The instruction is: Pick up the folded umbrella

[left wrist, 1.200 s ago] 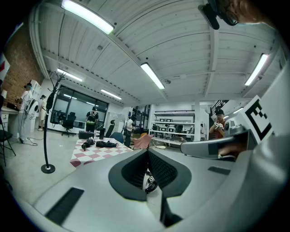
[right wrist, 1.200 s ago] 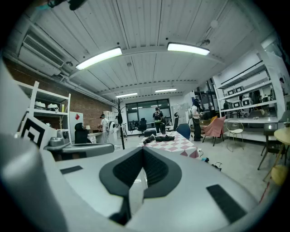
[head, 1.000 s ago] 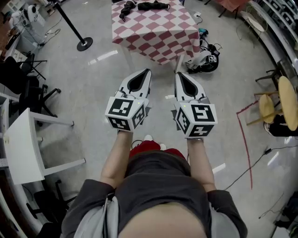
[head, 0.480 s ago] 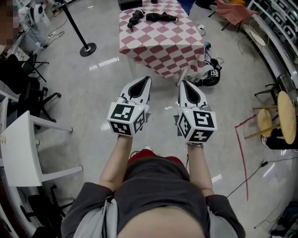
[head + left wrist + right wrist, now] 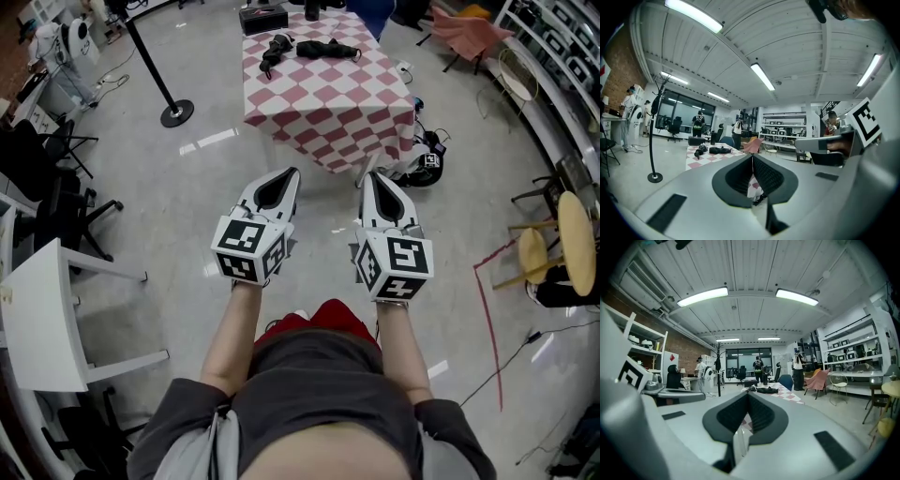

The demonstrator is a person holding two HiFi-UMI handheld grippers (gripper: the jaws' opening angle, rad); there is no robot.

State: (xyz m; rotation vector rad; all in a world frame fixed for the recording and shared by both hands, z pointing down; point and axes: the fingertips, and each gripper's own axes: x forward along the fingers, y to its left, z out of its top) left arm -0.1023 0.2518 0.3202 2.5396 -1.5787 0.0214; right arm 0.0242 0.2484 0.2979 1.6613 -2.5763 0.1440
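Red-and-white checked cloth covers the table point(image 5: 328, 103) at the far end of the floor. The folded umbrella point(image 5: 326, 49) is laid on the table's far part, well apart from both tools. A second dark bundle point(image 5: 274, 49) is seen just to its left, and a black box point(image 5: 262, 17) lies farther off. At this range both dark things are small, so the longer, right-hand one is only taken to be the umbrella.

The left gripper point(image 5: 292, 172) and the right gripper point(image 5: 371, 175) are held side by side over bare floor, pointed toward the table. Both are closed on nothing, the jaw tips being met in each gripper view.

Several faults could be expected from here:
- If the jaws were not parted before the table is reached, the umbrella would be shoved along the cloth rather than taken.
- The wrong bundle could be seized, since the two lie close together.
- The cloth could be pinched along with the umbrella and dragged, and the box and bundle would then be disturbed.
- A loose fold of canopy alone might be caught, so that the umbrella would sag or slip free.
- The black gear point(image 5: 427, 155) on the floor at the table's right corner could be stepped on if the approach is made on that side.
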